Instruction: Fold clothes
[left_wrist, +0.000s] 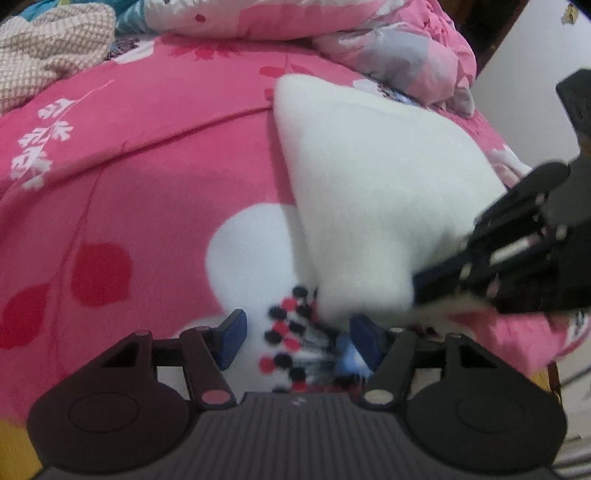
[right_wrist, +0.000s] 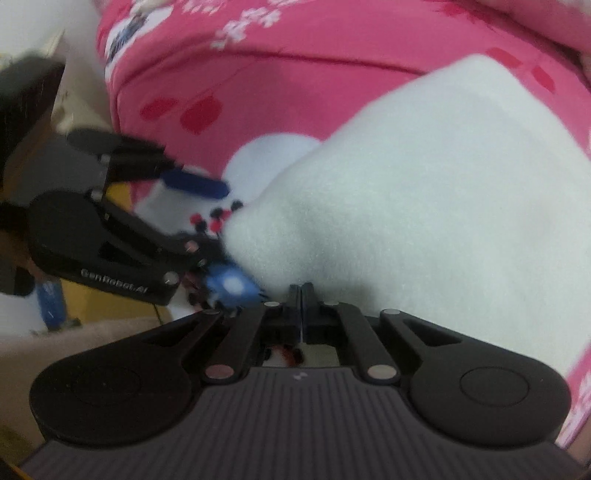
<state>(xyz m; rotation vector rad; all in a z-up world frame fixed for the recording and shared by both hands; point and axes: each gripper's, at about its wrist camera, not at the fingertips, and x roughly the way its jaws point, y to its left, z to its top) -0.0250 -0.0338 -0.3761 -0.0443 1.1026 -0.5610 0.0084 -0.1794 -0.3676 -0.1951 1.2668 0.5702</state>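
A white fleece garment (left_wrist: 369, 177) lies on the pink flowered bedsheet (left_wrist: 147, 166). Its near end has a patch of black and red dots (left_wrist: 288, 332). My left gripper (left_wrist: 298, 341) stands open, its blue pads on either side of that dotted patch; I see no pad pressing on it. The right gripper (left_wrist: 419, 291) comes in from the right, shut on the garment's near edge. In the right wrist view the right gripper (right_wrist: 301, 291) has its jaws together on the white garment (right_wrist: 424, 206), which rises away from it. The left gripper (right_wrist: 218, 236) shows at the left, straddling the dotted patch (right_wrist: 216, 218).
A crumpled pink and grey quilt (left_wrist: 406, 44) is heaped at the back of the bed. A beige checked cloth (left_wrist: 48, 48) lies at the back left. The bed's edge and a pale wall (left_wrist: 517, 92) are on the right. The bedsheet (right_wrist: 258, 92) spreads beyond the garment.
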